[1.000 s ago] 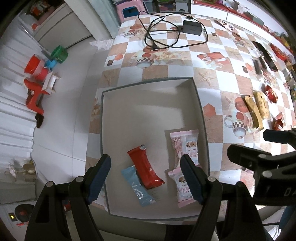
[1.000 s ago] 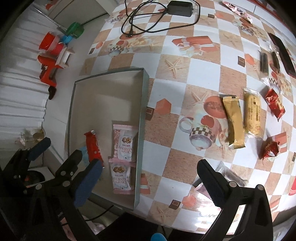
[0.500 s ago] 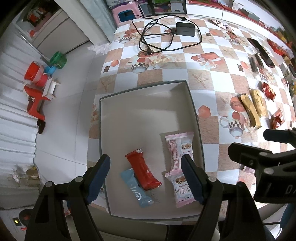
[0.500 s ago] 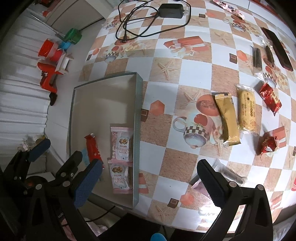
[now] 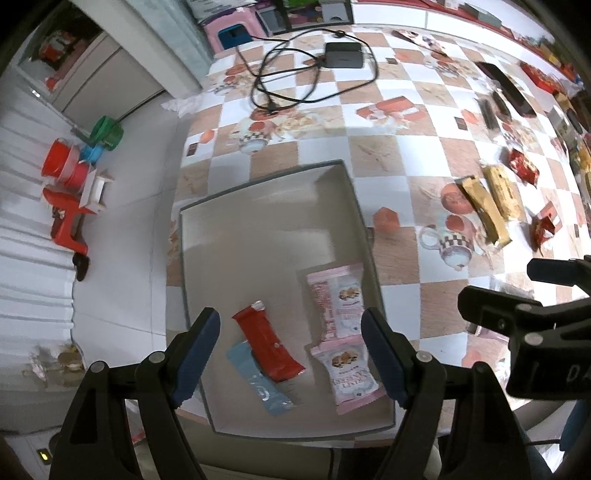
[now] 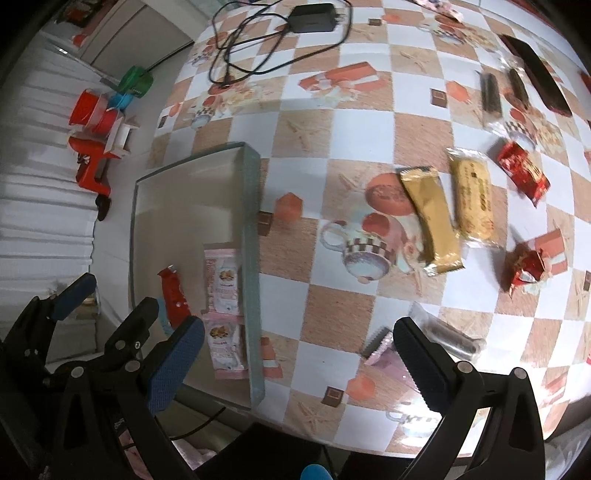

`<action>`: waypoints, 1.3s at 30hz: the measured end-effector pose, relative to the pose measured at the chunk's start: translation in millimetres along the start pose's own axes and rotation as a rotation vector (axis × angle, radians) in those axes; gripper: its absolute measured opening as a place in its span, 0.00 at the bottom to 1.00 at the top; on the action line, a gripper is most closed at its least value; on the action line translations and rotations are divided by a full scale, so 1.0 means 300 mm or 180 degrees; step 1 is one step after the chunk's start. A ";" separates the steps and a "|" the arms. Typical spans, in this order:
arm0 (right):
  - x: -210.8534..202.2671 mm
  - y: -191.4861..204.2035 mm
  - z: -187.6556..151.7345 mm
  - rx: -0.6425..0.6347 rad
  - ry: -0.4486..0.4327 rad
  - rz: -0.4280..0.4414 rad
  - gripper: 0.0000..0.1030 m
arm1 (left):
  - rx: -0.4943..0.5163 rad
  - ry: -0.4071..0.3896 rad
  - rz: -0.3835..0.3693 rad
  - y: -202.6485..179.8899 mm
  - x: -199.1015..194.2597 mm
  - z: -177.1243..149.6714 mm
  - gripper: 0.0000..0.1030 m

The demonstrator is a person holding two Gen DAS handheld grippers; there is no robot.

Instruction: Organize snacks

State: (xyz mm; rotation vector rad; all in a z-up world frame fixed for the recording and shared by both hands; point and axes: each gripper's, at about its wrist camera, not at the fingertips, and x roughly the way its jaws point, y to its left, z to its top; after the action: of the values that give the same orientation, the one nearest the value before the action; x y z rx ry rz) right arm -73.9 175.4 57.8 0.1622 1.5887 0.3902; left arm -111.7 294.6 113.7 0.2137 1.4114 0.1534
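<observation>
A grey box [image 5: 266,206] [image 6: 184,192] at the table's near left corner holds two pink packets [image 5: 336,295] [image 5: 349,374], a red bar [image 5: 267,341] and a light-blue packet [image 5: 260,384]. My left gripper [image 5: 291,354] is open and empty above the box's near end. My right gripper [image 6: 295,365] is open and empty above the table to the right of the box. A gold bar [image 6: 430,221], a yellow biscuit pack [image 6: 472,195] and two red snacks [image 6: 522,173] [image 6: 526,266] lie on the checkered table. A clear-wrapped dark snack [image 6: 450,338] and a pink packet [image 6: 384,356] lie by my right finger.
A black charger with tangled cable [image 6: 314,18] lies at the far side. Dark bars [image 6: 491,92] and a long dark pack [image 6: 535,70] sit at the far right. Red and green toys [image 5: 74,173] lie on the floor to the left.
Both grippers have drawn back and up from the table, so the box and snacks look smaller and farther. Nothing was picked up or let go.
</observation>
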 end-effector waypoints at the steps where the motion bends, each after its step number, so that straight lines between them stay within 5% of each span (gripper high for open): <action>1: 0.001 -0.014 -0.004 0.0033 0.0006 -0.0008 1.00 | 0.0029 0.0015 -0.0019 -0.012 0.003 0.001 0.79; 21: 0.096 -0.680 -0.245 0.1363 0.0586 -0.0585 1.00 | 0.1247 0.0707 -0.0740 -0.513 0.145 -0.053 0.79; 29: 0.108 -0.783 -0.300 0.1474 0.0676 -0.0632 1.00 | 0.2046 0.0262 -0.0372 -0.708 0.127 -0.098 0.79; 34: 0.122 -0.804 -0.313 0.1483 0.0722 -0.0624 1.00 | 0.1738 0.0352 -0.0592 -0.735 0.139 -0.032 0.79; 39: 0.125 -0.815 -0.338 0.1431 0.0729 -0.0645 1.00 | 0.0915 0.0668 -0.0856 -0.670 0.216 0.134 0.79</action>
State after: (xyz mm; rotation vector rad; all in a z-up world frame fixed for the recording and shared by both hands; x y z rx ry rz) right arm -143.7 -54.1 -60.3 0.3047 1.8833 -0.1162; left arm -66.2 112.2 9.3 0.2473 1.6546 -0.2575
